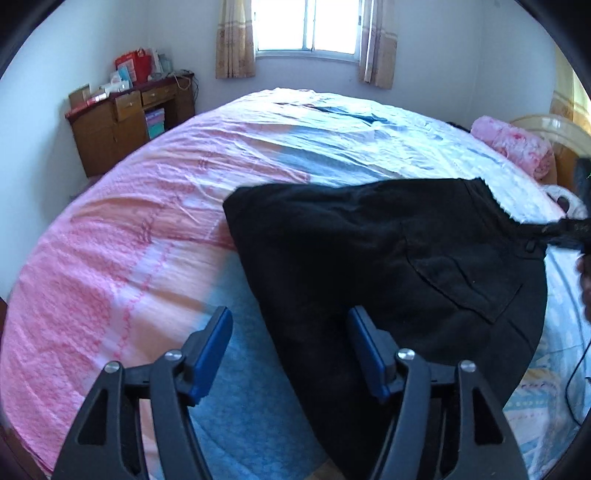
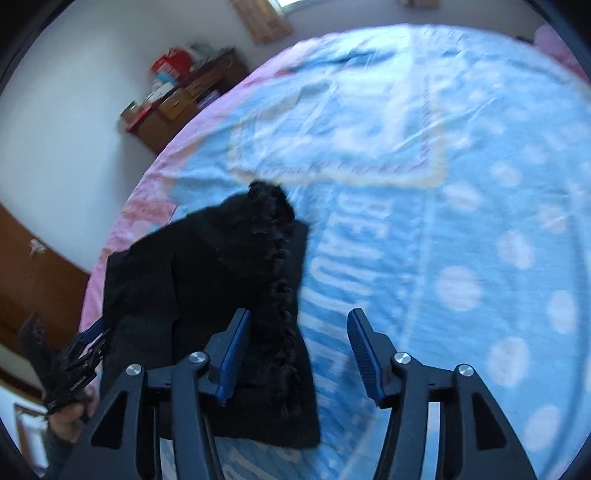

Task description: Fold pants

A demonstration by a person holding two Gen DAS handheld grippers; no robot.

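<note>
Near end of the black pants (image 1: 388,266) is cut off behind the left gripper (image 1: 290,347) at the bottom of the left wrist view; fold layers cannot be separated, fabric too dark. Right wrist view is motion-blurred, so sheet print and the desk (image 2: 177,99) clutter are hard to read. The right gripper (image 2: 299,350) is seen in its own view; in the left wrist view only a dark blurred shape is caught at the right edge, not identifiable. A hand (image 2: 68,417) is partly seen low left in the right wrist view, holding the other gripper.

Counted: one pair of pants, two grippers, one bed (image 1: 110,240), one window (image 1: 306,26), two curtains, one pink rolled blanket (image 1: 513,146).

Pants are laid on the bed, near its front side, a back pocket (image 1: 465,284) facing up. Both grippers are held with jaws parted, about half spread, nothing pinched. The left gripper's right pad lies over the pants' edge, contact unclear; sheet is seen between the pads. The right gripper's left pad overlaps the ruffled waistband (image 2: 277,273); blue sheet is seen in the gap.

Wide bare sheet is left beyond and to both sides of the pants.
</note>
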